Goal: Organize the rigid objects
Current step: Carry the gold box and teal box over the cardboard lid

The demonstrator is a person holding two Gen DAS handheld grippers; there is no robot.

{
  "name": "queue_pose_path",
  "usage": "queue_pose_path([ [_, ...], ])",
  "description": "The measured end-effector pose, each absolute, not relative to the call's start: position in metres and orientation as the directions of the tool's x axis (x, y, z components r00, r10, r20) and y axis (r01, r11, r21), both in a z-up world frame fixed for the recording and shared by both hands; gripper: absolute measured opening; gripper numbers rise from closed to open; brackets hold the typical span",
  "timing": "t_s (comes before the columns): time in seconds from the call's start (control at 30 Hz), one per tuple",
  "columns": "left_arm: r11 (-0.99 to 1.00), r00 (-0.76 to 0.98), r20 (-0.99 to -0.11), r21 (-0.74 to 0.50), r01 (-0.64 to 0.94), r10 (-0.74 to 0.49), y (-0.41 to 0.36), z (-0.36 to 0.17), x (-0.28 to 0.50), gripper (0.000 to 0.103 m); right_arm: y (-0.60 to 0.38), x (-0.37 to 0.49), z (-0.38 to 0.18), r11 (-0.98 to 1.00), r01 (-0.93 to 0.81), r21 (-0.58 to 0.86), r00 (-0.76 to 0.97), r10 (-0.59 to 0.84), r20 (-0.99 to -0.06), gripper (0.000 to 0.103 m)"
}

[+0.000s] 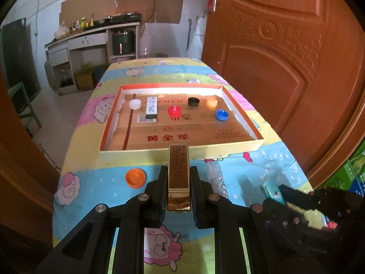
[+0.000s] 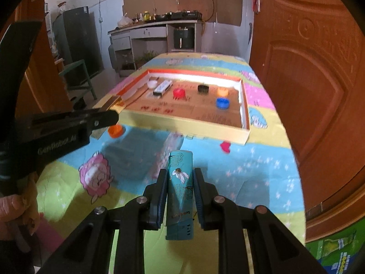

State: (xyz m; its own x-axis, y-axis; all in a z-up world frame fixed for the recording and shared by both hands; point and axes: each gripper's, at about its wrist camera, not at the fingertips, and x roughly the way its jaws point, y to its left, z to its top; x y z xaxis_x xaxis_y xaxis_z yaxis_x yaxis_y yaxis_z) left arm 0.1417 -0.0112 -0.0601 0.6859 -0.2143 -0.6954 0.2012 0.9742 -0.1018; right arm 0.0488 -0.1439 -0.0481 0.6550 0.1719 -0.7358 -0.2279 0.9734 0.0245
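Left gripper: fingers clamped on a gold box, a slim rectangular carton held along its long sides near its near end, the far end projecting toward 12 o'clock and overlapping, in view, the near wall of the tray; whether it touches that wall cannot be told.

Right gripper: fingers clamped on a teal box, likewise slim and printed, gripped at mid-length on its two long faces, raised over the worktop at the tray's 6 o'clock side.

Handling, as judged: both boxes look like light, stiff card cartons; the gold one has a glossy foil finish and is likely slippery, so a hold across the broad flat faces near the middle is preferable to one at the end, where it may pivot; thin card may dent under excess pressure; neither appears fragile otherwise.

Tray contents: white cap at 10 o'clock; white box beside it; red cap centre; black cap and pale orange cap toward 1 o'clock; blue cap at 3 o'clock.

Outstanding: an orange cap lies on the worktop outside the tray, at the left gripper's 10 o'clock; small, rigid, light; best pinched across its rim.
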Motion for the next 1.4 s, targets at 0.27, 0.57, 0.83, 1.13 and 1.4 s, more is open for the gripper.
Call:
queue_pose_path([
  [0.27,0.979,0.718,-0.668,-0.079,0.19,-0.193,-0.007,-0.041,0.146,0.018,-0.145,0.065,-0.02,0.974,-0.228,0.003,0.701,0.166,-0.694,0.022],
  [0.57,0.981,0.739,-0.649,-0.063,0.186,-0.182,-0.004,-0.029,0.159,0.018,-0.151,0.084,-0.005,0.978,-0.208,0.014,0.724,0.163,-0.67,0.022],
  [0.83,0.983,0.747,-0.642,-0.057,0.177,-0.172,0.002,-0.025,0.178,0.018,-0.15,0.105,0.002,0.979,-0.201,0.011,0.73,0.157,-0.665,0.023],
  [1.13,0.985,0.75,-0.643,-0.043,0.168,-0.156,0.008,-0.025,0.204,0.018,-0.147,0.129,0.0,0.978,-0.208,0.025,0.72,0.171,-0.673,0.023],
  [1.4,0.987,0.741,-0.655,-0.058,0.15,-0.151,0.015,-0.029,0.229,0.018,-0.145,0.156,-0.006,0.976,-0.216,0.04,0.707,0.184,-0.683,0.023],
])
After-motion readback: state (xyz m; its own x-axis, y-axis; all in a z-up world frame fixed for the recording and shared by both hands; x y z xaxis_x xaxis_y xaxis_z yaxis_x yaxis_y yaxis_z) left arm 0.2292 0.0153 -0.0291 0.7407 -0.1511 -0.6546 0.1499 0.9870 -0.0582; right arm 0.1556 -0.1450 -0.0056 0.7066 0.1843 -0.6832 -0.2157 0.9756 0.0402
